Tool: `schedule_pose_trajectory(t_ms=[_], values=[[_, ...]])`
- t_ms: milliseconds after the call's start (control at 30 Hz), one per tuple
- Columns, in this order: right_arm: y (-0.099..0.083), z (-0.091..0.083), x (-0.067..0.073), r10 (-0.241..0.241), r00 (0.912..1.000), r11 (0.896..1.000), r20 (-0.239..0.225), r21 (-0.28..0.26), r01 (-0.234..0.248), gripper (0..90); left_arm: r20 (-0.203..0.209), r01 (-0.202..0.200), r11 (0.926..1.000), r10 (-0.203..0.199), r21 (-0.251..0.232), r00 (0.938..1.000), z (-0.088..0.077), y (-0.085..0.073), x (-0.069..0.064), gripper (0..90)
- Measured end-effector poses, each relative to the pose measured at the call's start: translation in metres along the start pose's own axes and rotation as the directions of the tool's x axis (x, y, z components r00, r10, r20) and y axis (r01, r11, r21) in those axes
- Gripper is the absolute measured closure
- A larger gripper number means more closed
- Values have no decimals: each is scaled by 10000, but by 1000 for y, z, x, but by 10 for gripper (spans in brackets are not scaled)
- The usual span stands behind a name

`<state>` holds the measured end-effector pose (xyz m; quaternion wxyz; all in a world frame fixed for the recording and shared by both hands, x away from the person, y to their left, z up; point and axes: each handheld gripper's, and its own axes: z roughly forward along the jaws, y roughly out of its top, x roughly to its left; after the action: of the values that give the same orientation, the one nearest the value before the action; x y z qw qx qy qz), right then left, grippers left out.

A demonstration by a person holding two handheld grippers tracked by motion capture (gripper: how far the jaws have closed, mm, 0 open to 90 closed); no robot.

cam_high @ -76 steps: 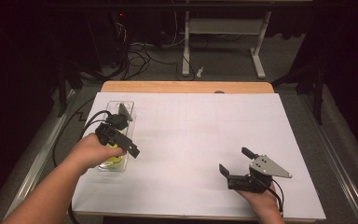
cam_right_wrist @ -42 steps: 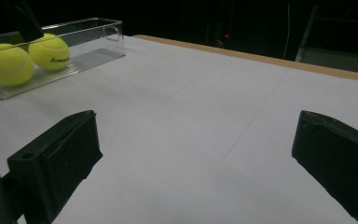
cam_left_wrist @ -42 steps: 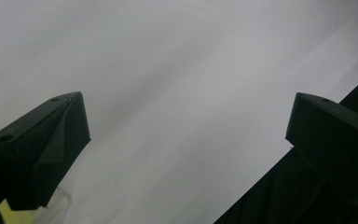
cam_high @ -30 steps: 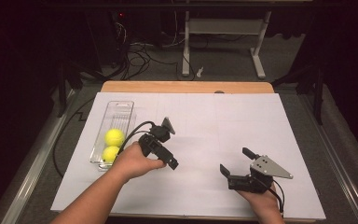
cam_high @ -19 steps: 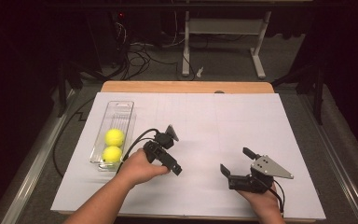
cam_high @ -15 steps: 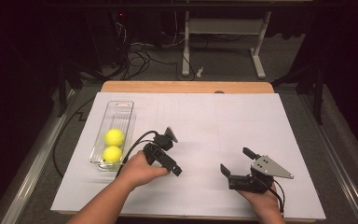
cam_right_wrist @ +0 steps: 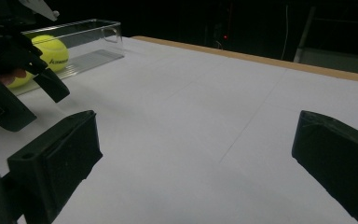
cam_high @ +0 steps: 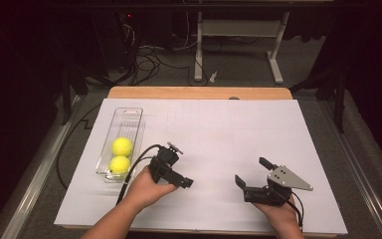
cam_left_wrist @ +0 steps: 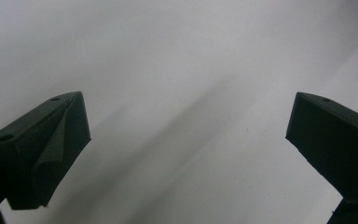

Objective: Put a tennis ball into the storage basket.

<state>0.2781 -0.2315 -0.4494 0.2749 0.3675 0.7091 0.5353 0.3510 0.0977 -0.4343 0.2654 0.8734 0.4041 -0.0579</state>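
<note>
White paper [cam_high: 219, 144] covers the table, with a strip of bare wood [cam_high: 199, 92] along the far edge and a dark room of cables and desk legs beyond.

On that sheet the left gripper [cam_high: 175, 172] sits low near the middle-left, gripped by the person's left hand [cam_high: 146, 188]. Its jaws are spread wide and hold nothing; the left gripper view shows plain paper between the two black tips. The right gripper [cam_high: 253, 179] rests near the front right of the sheet, jaws likewise wide apart and empty, pointing toward the left side of the table.

Just to the left of the left gripper lies a clear plastic tray [cam_high: 129, 115], long and narrow, running away from the person. Two yellow tennis balls [cam_high: 122, 146] sit in its near half, one touching the other, while the far half is bare. In the right gripper view the tray [cam_right_wrist: 107, 28] and a ball [cam_right_wrist: 51, 49] appear beyond the left gripper.

Both balls being in the tray and both tools empty, the placing step looks finished, and the hands seem to be at rest. No other ball lies on the sheet, so any next move would call for little more than setting the grippers down clear of the tray.
</note>
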Motion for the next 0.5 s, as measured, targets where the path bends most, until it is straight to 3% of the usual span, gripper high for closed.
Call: schedule_pose_trajectory(t_ms=[133,267,333,500], values=[[0,0,-1,32,10000,10000,53,-1,-32,16,116,-157,9970,166,-752,9998,-2,-12,3,8],[0,-1,-1,50,10000,10000,70,-4,-50,16,86,-517,9854,538,-1621,9985,-5,-25,2,8],[0,0,-1,25,10000,10000,72,16,-25,16,-6,-529,9801,538,-1911,9986,-7,-29,3,8],[-1,-1,-1,86,9999,10000,134,31,-86,16,-122,-735,9559,730,-2845,9973,-12,-39,6,8]])
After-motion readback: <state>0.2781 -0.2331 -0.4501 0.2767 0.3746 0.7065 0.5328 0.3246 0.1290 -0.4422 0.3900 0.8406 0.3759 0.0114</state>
